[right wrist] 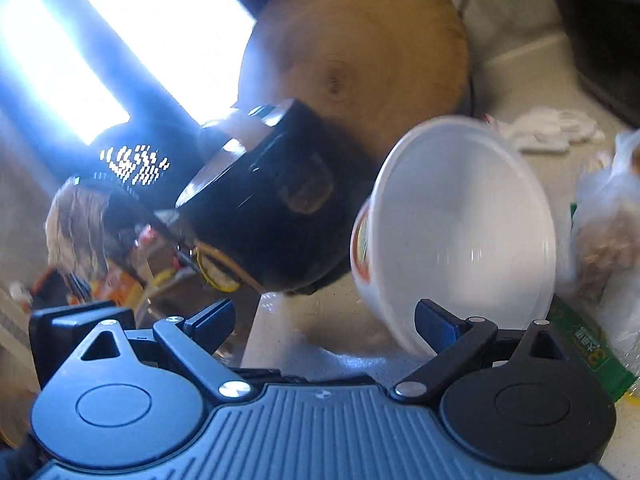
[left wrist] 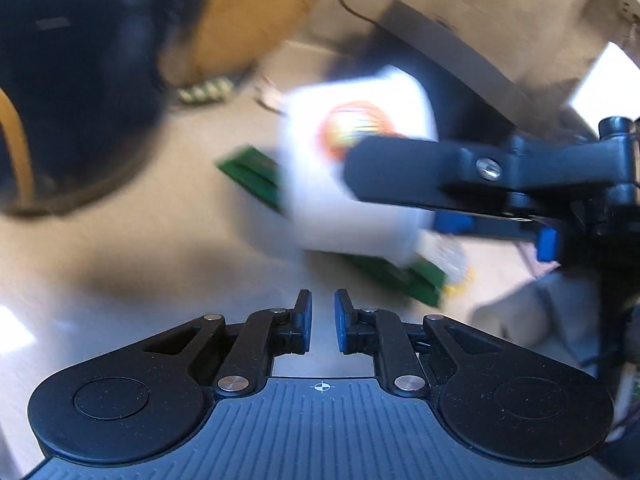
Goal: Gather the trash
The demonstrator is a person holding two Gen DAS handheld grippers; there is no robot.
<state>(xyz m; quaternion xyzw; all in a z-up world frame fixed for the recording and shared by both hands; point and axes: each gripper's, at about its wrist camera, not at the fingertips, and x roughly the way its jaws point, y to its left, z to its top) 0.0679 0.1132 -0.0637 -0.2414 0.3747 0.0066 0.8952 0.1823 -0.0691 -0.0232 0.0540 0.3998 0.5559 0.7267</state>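
A white paper cup (left wrist: 352, 176) with an orange logo is tilted above the pale counter, blurred by motion. In the right wrist view the cup (right wrist: 460, 224) shows its empty inside, its rim beside my right finger (right wrist: 438, 326). My right gripper (right wrist: 324, 322) is wide open, and the cup sits against the right finger only. It also shows in the left wrist view (left wrist: 384, 176), reaching in from the right at the cup. My left gripper (left wrist: 323, 314) is nearly closed and empty, low over the counter in front of the cup. A green wrapper (left wrist: 400, 276) lies under the cup.
A black bin (right wrist: 272, 200) stands at the left with a round wooden board (right wrist: 356, 44) behind it. A clear plastic bag (right wrist: 608, 224) and crumpled white paper (right wrist: 552, 128) lie on the right. The counter edge drops away on the left.
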